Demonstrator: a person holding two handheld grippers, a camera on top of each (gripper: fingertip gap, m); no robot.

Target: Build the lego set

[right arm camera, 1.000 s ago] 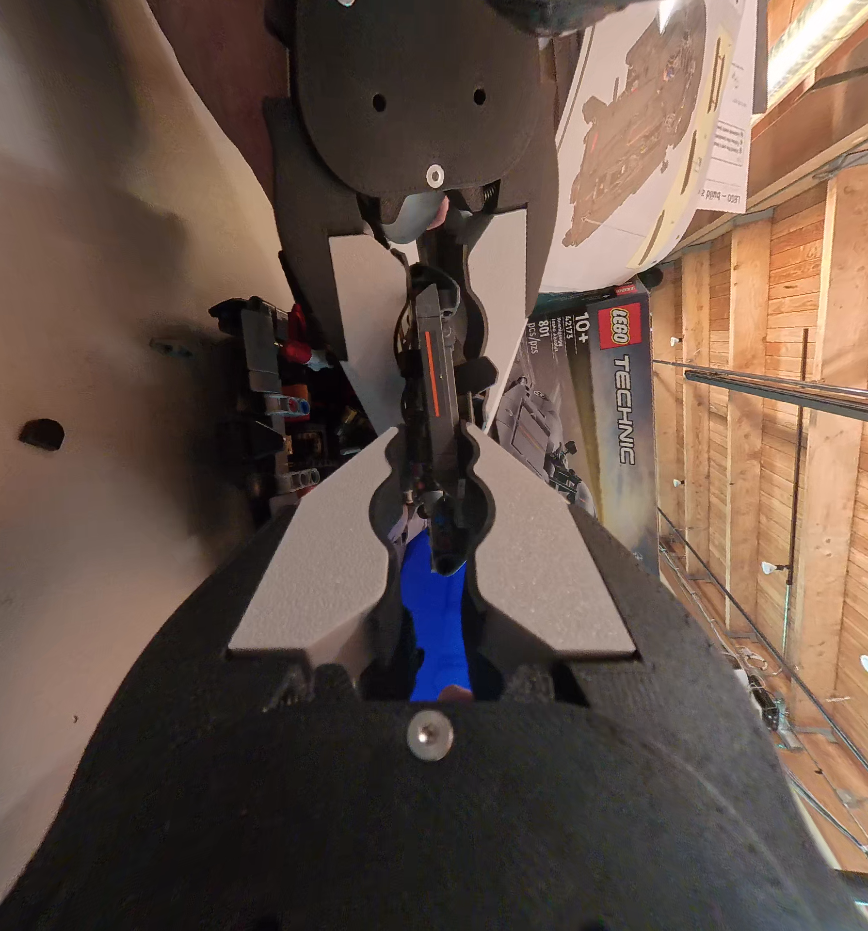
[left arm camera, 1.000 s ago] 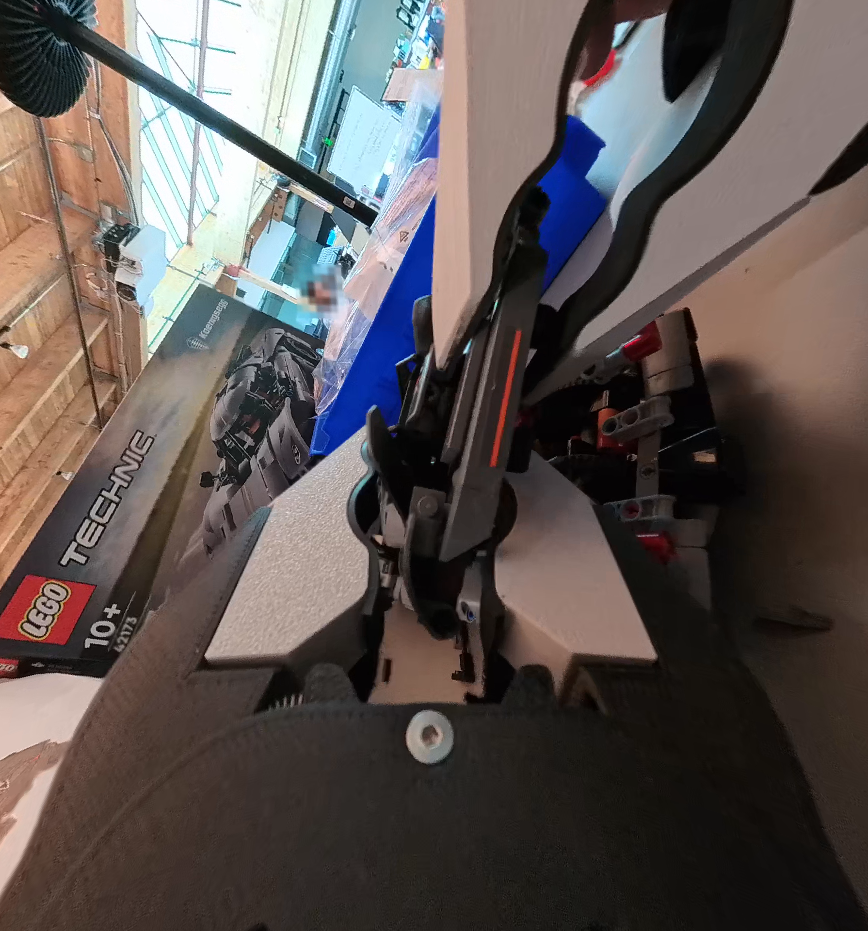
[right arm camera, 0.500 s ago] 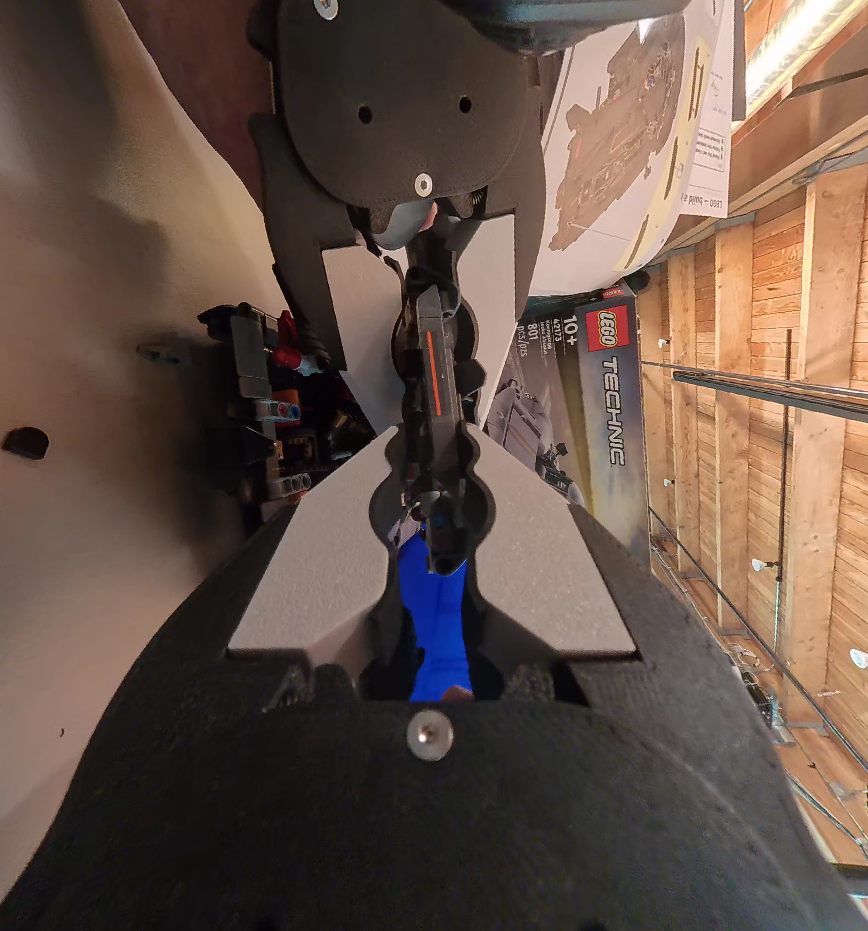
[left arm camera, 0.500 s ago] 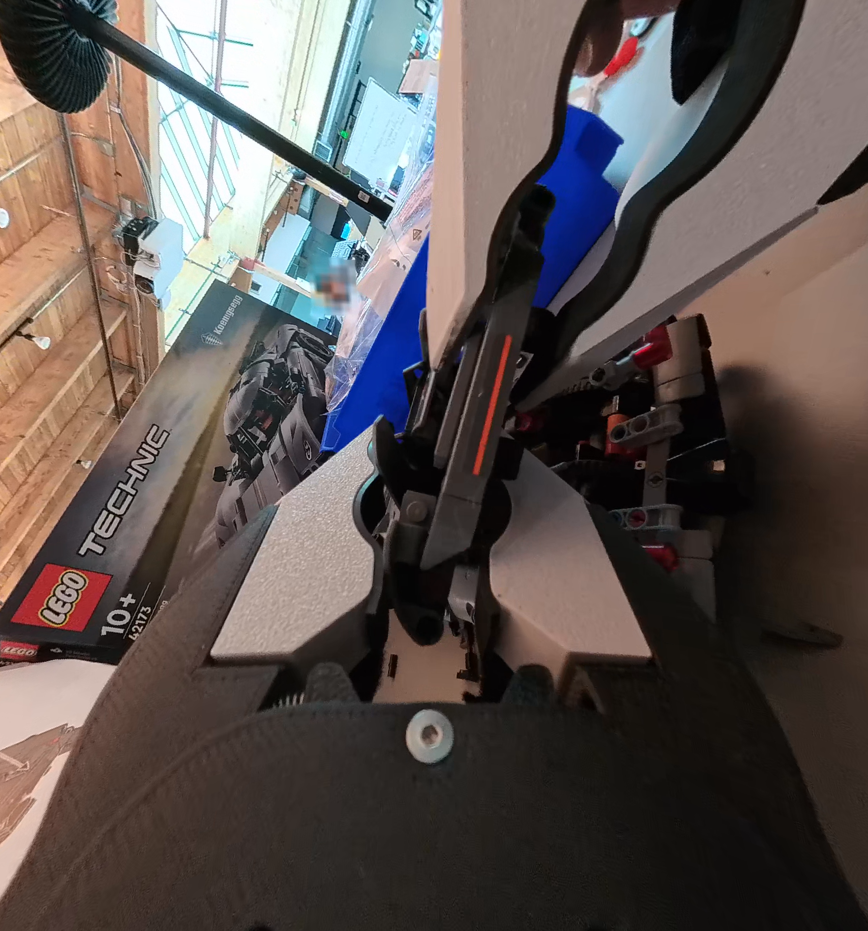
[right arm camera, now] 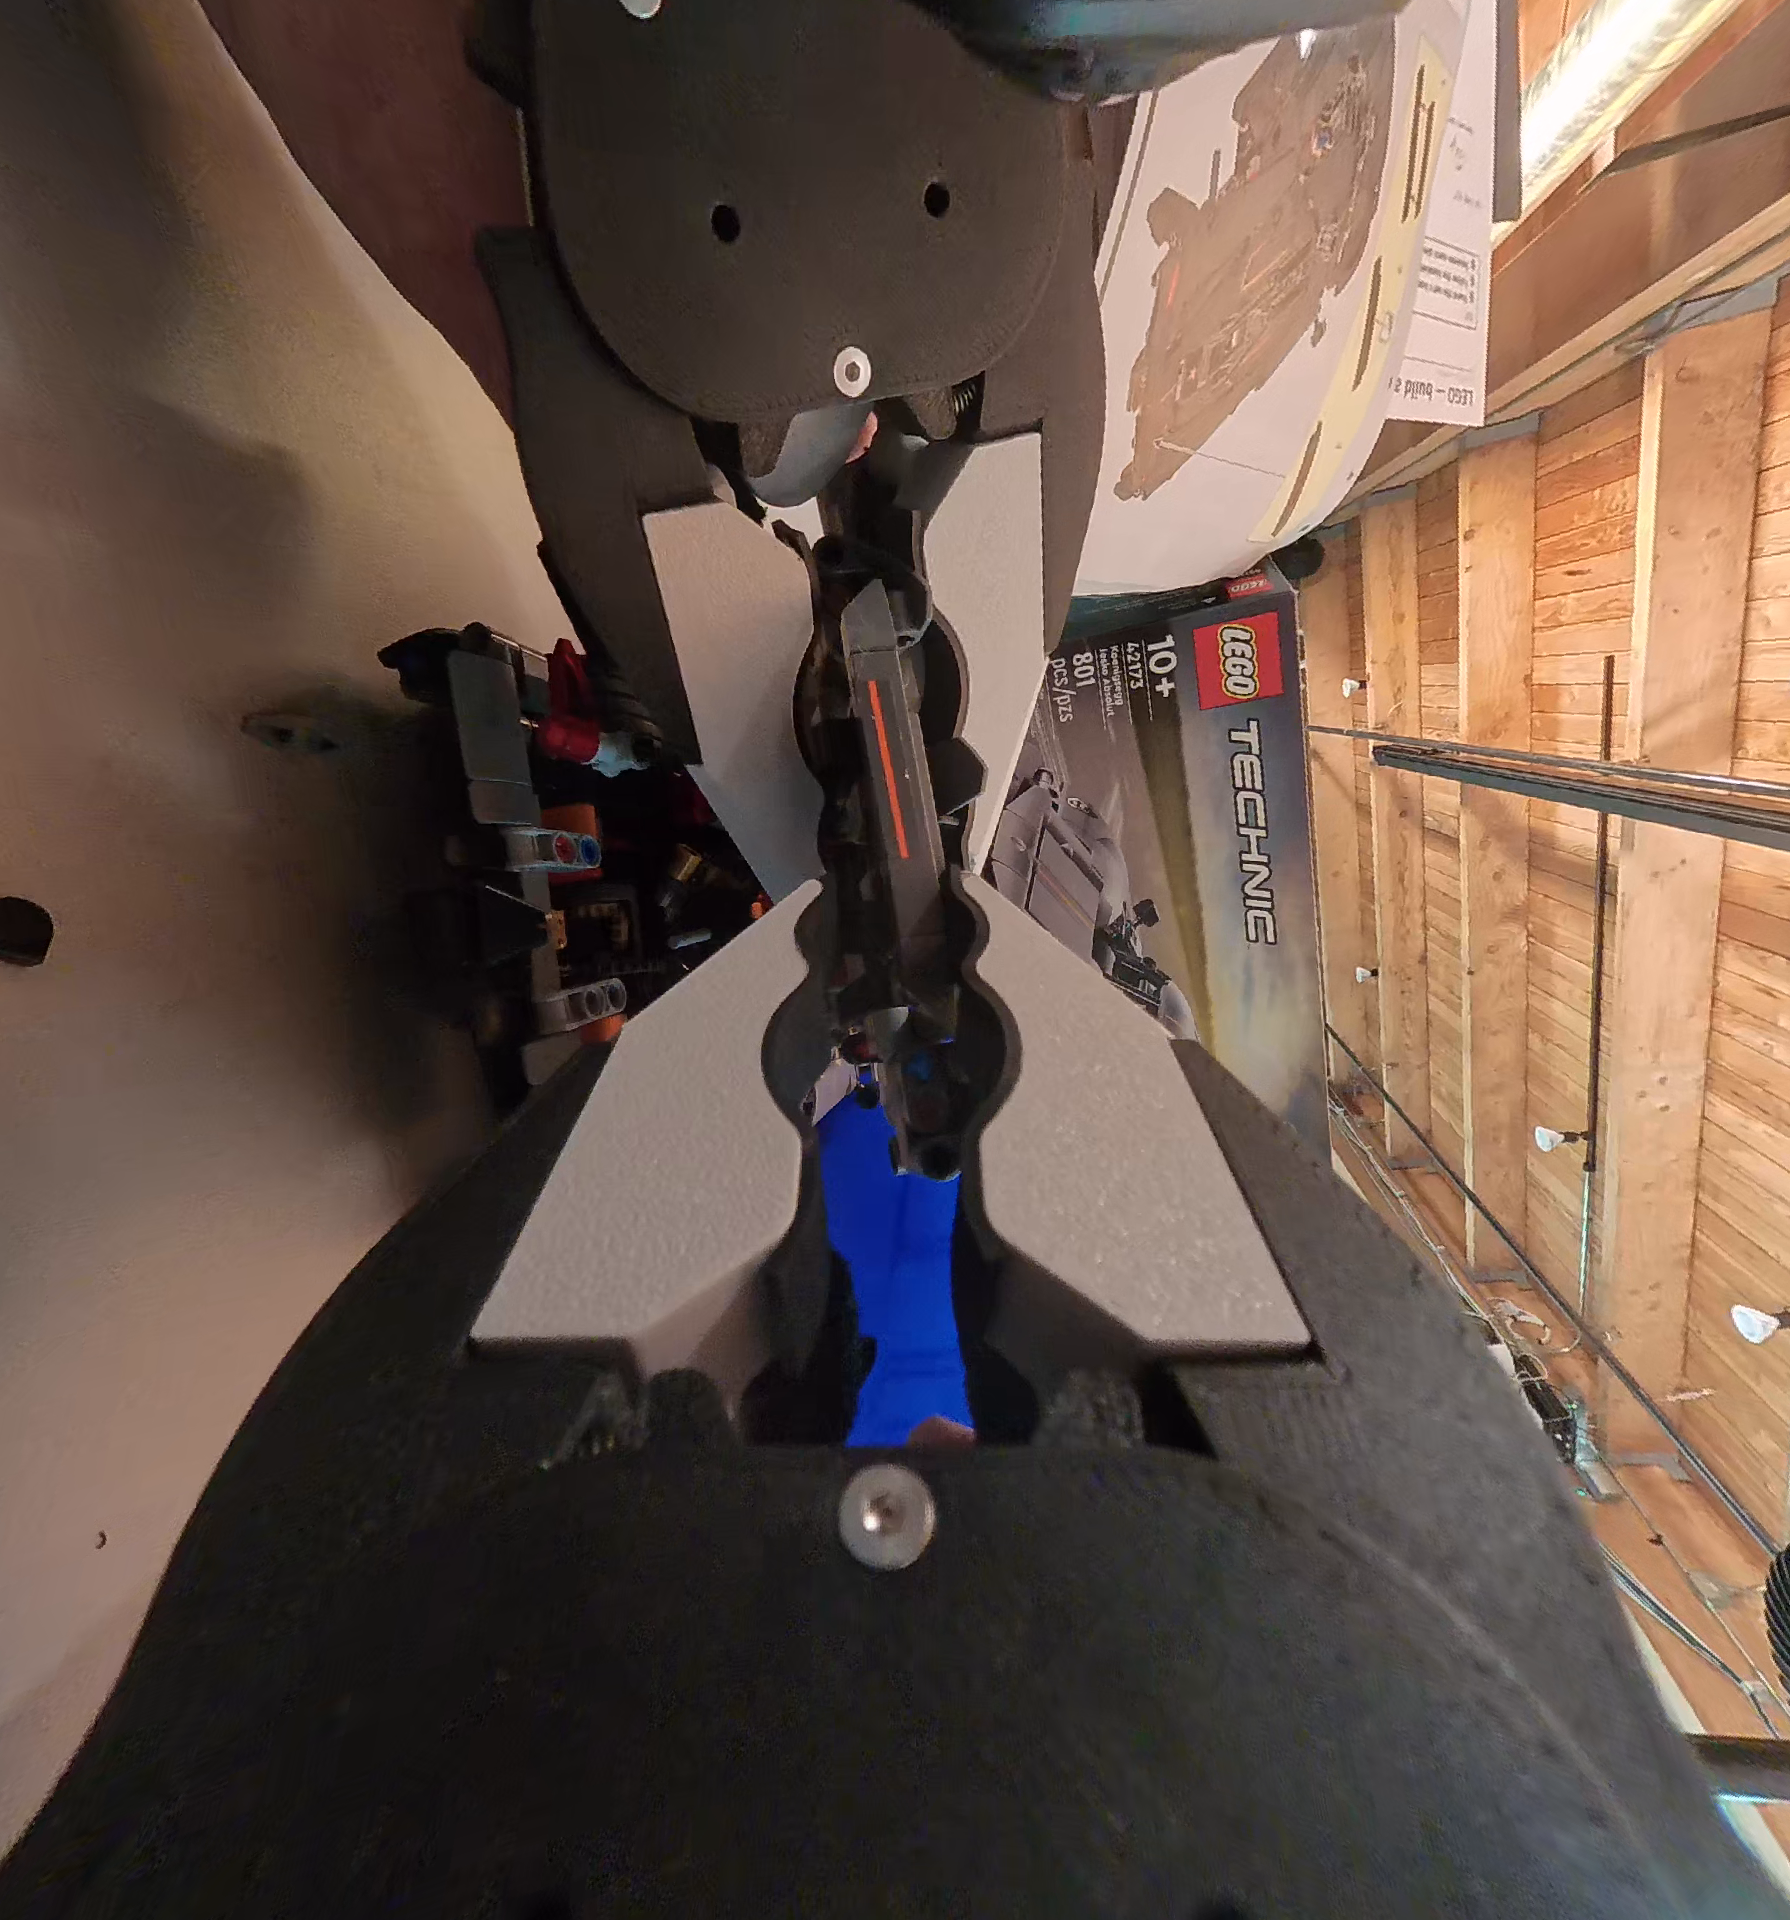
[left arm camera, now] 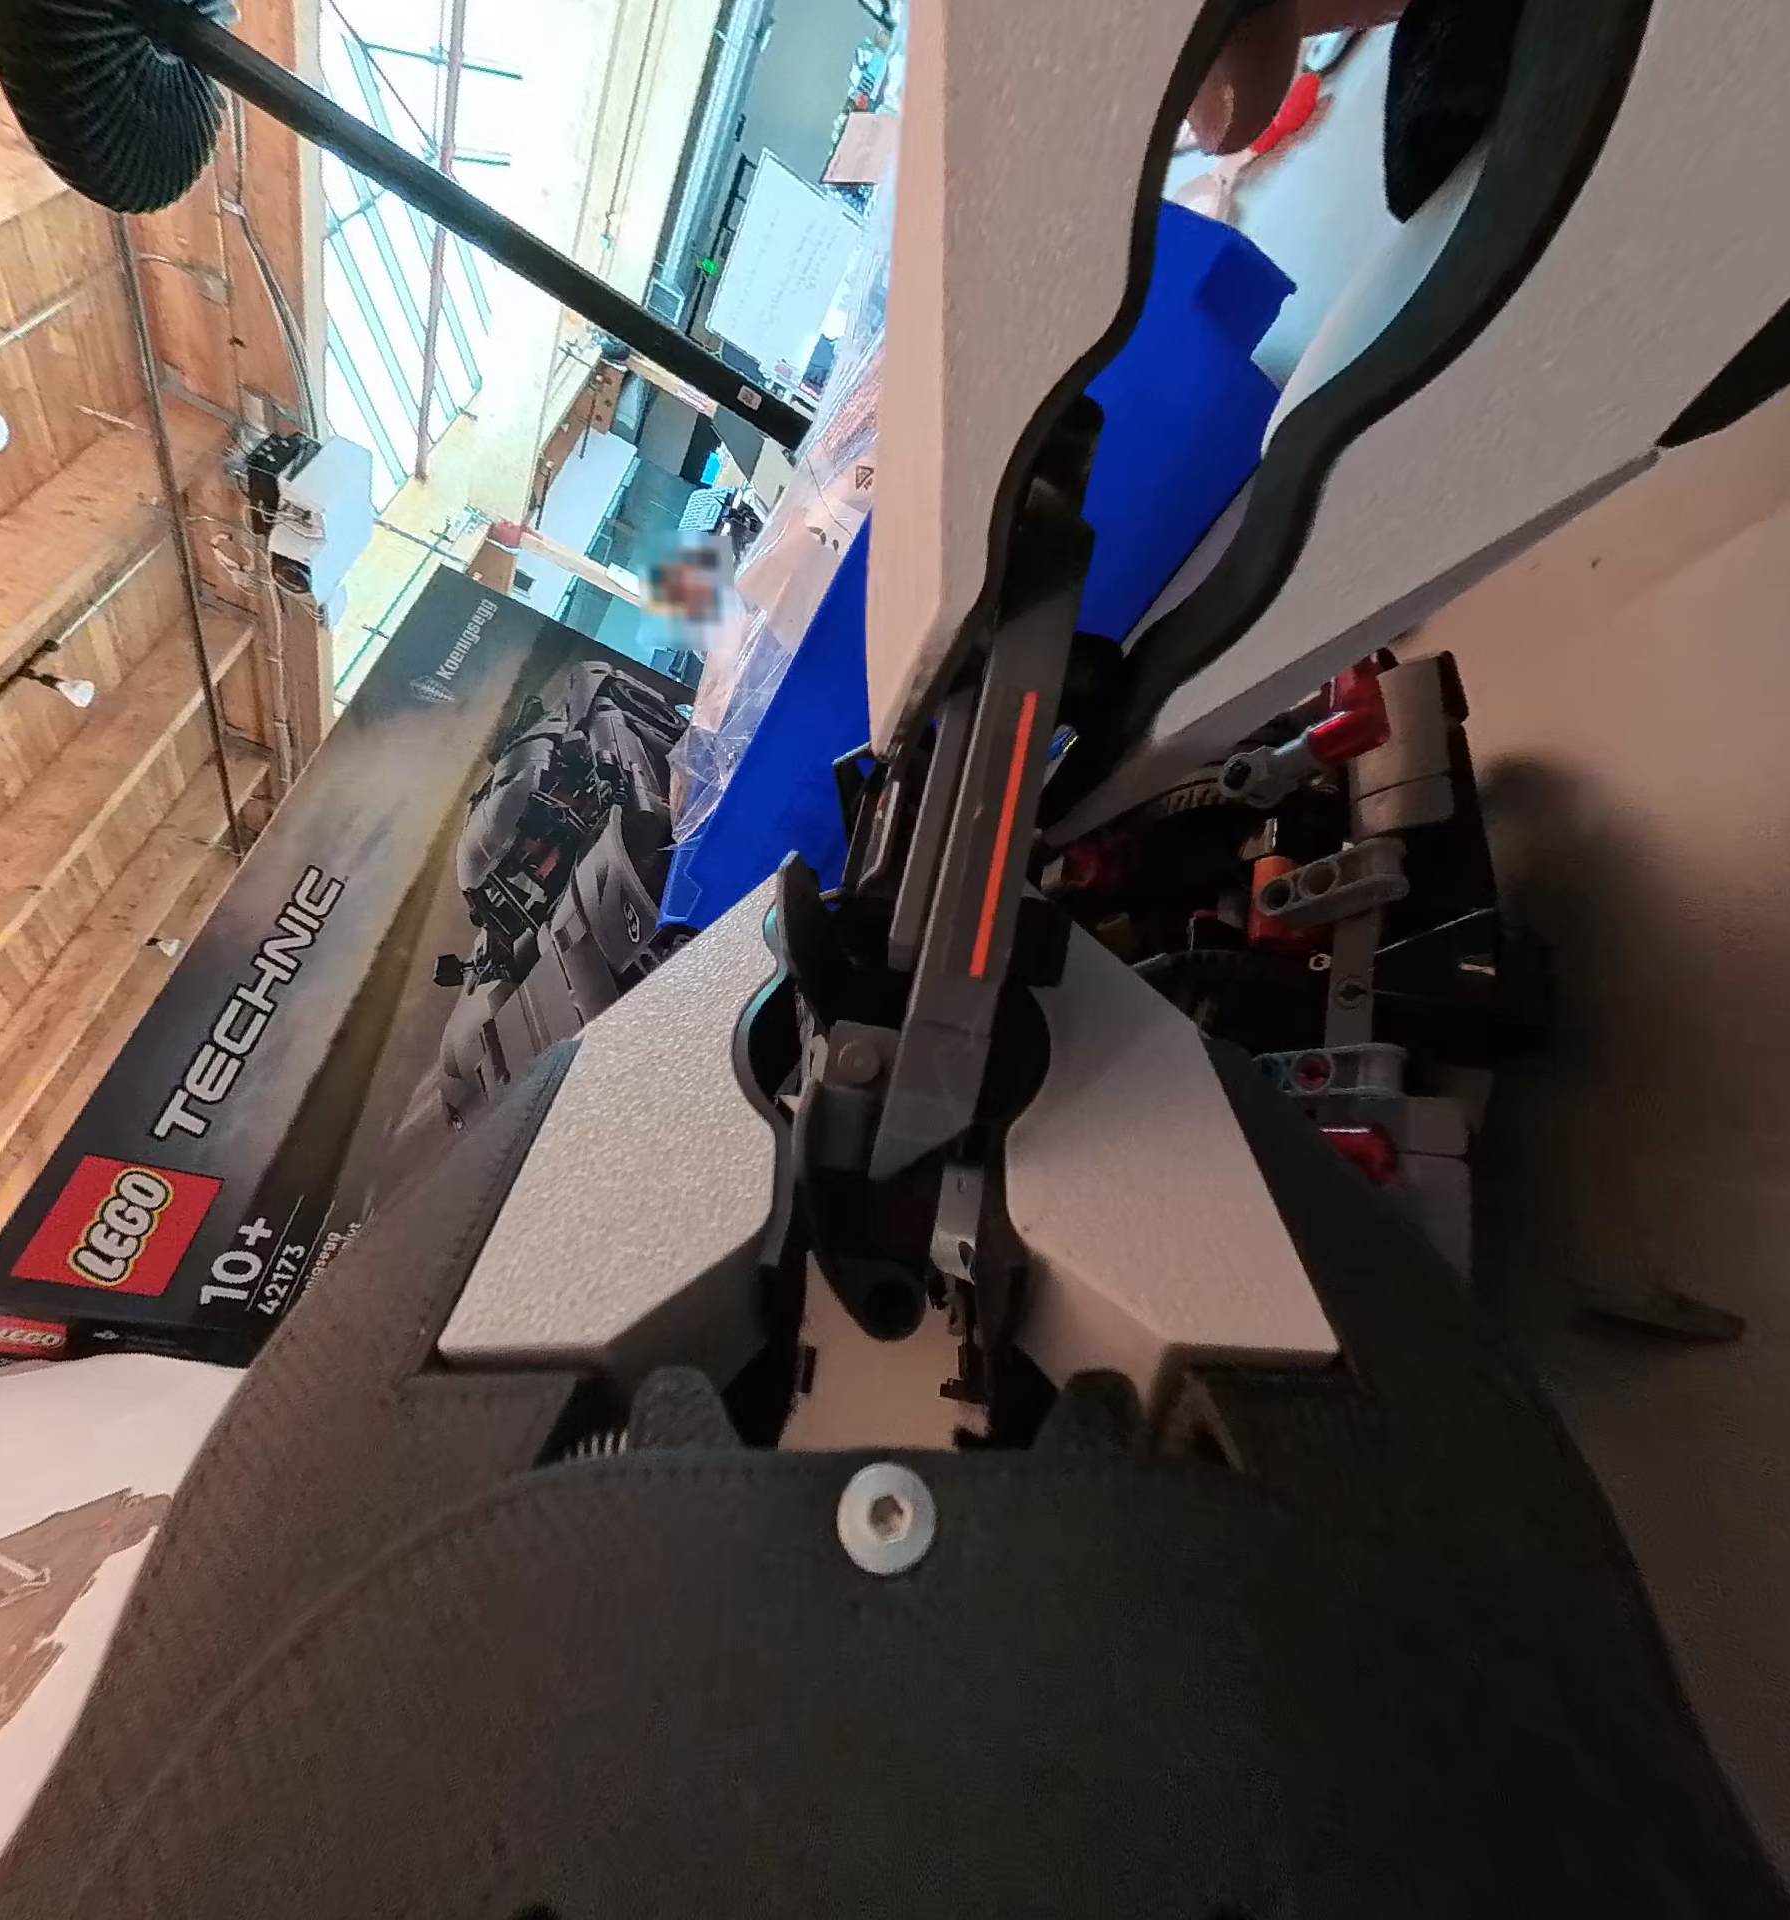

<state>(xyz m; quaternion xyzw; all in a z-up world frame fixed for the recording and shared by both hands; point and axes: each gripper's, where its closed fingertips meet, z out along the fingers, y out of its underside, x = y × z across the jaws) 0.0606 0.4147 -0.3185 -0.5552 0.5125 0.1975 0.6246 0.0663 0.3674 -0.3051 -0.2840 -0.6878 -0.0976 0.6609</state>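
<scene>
The left gripper (left arm camera: pixel 896 1049) and the right gripper (right arm camera: pixel 886 997) face each other tip to tip, and both clamp their grey fingers on the same long dark grey lego panel with a thin orange stripe (left arm camera: pixel 974 894), one at each end. In the right wrist view the panel (right arm camera: pixel 886 790) runs straight from the near fingers to the far ones, held up off the pale tabletop (right arm camera: pixel 143 520). To the left of the panel in that view, resting against the tabletop, sits the partly built lego car chassis of black, grey and red beams (right arm camera: pixel 548 831); in the left wrist view it lies just right of the grippers (left arm camera: pixel 1338 914). A small dark loose piece (right arm camera: pixel 3 930) lies well apart from it, farther left. On the other side stands the dark cardboard lego box with a grey car picture (left arm camera: pixel 371 935), with a white printed instruction sheet (right arm camera: pixel 1286 260) beside it. A blue bin (left arm camera: pixel 1182 436) shows behind the far gripper.
</scene>
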